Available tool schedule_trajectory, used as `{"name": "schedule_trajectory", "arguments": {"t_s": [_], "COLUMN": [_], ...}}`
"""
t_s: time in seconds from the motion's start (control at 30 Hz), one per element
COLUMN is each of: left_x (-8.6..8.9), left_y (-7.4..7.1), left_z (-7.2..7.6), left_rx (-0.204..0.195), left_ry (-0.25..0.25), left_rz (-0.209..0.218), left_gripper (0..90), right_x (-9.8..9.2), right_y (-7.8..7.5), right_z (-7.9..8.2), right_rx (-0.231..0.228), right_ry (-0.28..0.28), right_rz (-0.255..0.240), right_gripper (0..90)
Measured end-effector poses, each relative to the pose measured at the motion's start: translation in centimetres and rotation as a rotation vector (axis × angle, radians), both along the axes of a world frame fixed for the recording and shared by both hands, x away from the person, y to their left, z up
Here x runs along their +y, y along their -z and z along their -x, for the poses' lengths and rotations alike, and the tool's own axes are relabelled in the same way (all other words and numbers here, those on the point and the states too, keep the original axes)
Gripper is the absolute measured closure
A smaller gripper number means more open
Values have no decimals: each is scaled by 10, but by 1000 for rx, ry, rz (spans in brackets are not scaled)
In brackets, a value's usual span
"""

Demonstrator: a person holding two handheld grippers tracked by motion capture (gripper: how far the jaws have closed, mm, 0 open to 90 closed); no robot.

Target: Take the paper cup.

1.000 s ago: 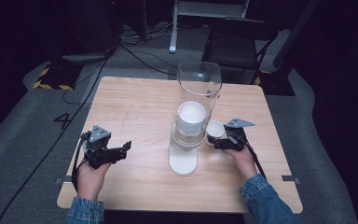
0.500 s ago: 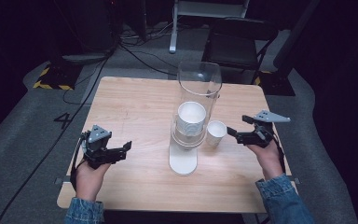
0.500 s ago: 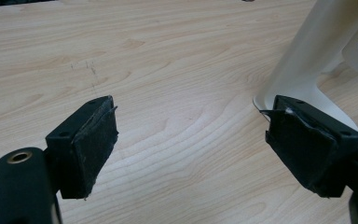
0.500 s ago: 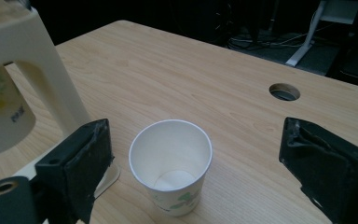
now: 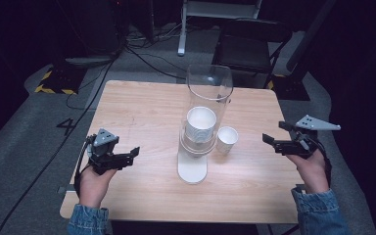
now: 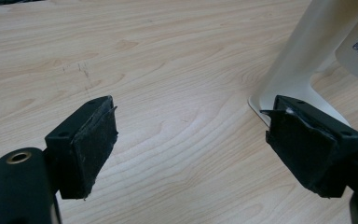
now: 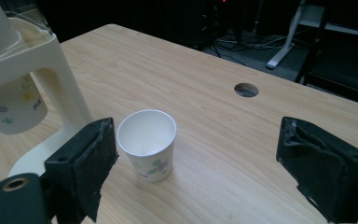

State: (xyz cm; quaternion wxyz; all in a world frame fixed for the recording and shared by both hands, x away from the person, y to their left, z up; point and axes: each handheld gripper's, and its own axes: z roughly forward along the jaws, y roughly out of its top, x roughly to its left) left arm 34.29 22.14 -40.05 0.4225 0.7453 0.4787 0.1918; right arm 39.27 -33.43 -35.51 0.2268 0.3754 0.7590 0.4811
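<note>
A white paper cup (image 5: 226,140) (image 7: 148,143) with a flower print stands upright on the wooden table (image 5: 147,112), just right of a cup dispenser (image 5: 201,127). The dispenser is a clear tube on a cream stand (image 7: 37,70) (image 6: 303,51), with a stack of cups inside and one cup hanging out below (image 7: 11,105). My right gripper (image 5: 275,134) (image 7: 196,163) is open near the table's right edge, a short way right of the loose cup, holding nothing. My left gripper (image 5: 133,155) (image 6: 191,140) is open at the front left, empty, pointing toward the stand's base.
A round cable hole (image 7: 246,89) lies in the tabletop beyond the cup. Behind the table stand a dark chair (image 5: 252,46) and a white frame (image 5: 215,10), with cables on the grey floor (image 5: 24,147). Bare wood lies between the left gripper and the dispenser.
My right gripper let go of the paper cup beside the dispenser and drew back to the right, now open and apart from it. The left gripper stayed where it was.
</note>
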Motion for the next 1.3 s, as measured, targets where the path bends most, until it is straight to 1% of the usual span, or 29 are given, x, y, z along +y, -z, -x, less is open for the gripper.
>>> {"name": "schedule_trajectory", "arguments": {"t_s": [0.1,0.17,0.27,0.37,0.4,0.43,0.47,0.5,0.53,0.57,0.63,0.67,0.7,0.73,0.77,0.8,0.9,0.97,1.03,1.1,1.3], "left_x": [-1,-1,0,2,3,4,5,6,7,8,9,10,10,10,11,11,13,14,15,16,15], "left_y": [-1,0,1,2,2,2,2,2,2,2,4,5,6,7,7,8,11,13,14,15,15], "left_z": [-2,-2,-3,-3,-3,-3,-3,-3,-3,-3,-4,-4,-4,-5,-5,-6,-7,-7,-7,-7,-8], "left_rx": [4,9,17,23,21,18,23,19,22,20,27,30,35,41,41,46,56,65,66,66,63], "left_ry": [7,15,21,22,16,12,10,7,5,3,0,0,-7,-5,-8,-14,-19,-28,-32,-32,-28], "left_rz": [-4,-8,-10,-6,-2,0,5,8,8,5,2,-3,-6,-13,-23,-25,-39,-45,-50,-51,-64], "left_gripper": [159,160,160,160,160,160,160,160,159,159,160,159,159,159,160,159,160,160,161,161,160], "right_x": [-5,-8,-13,-17,-21,-21,-23,-25,-28,-28,-29,-29,-29,-29,-29,-29,-31,-31,-31,-30,-26], "right_y": [0,1,6,14,18,18,20,21,23,23,25,30,30,33,36,38,45,49,52,52,52], "right_z": [3,4,5,7,7,7,7,7,7,7,5,2,2,0,-2,-4,-8,-11,-12,-12,-12], "right_rx": [-12,-6,8,40,61,61,67,76,102,102,135,167,167,176,177,182,177,181,194,196,180], "right_ry": [8,10,-1,-1,9,9,10,9,5,5,-14,-15,-15,-5,2,14,60,72,71,62,43], "right_rz": [-12,-21,-13,23,30,30,32,29,36,36,50,59,59,68,78,78,85,90,91,97,110], "right_gripper": [122,123,122,123,123,123,123,123,123,123,123,130,130,140,148,148,148,148,148,148,147]}}
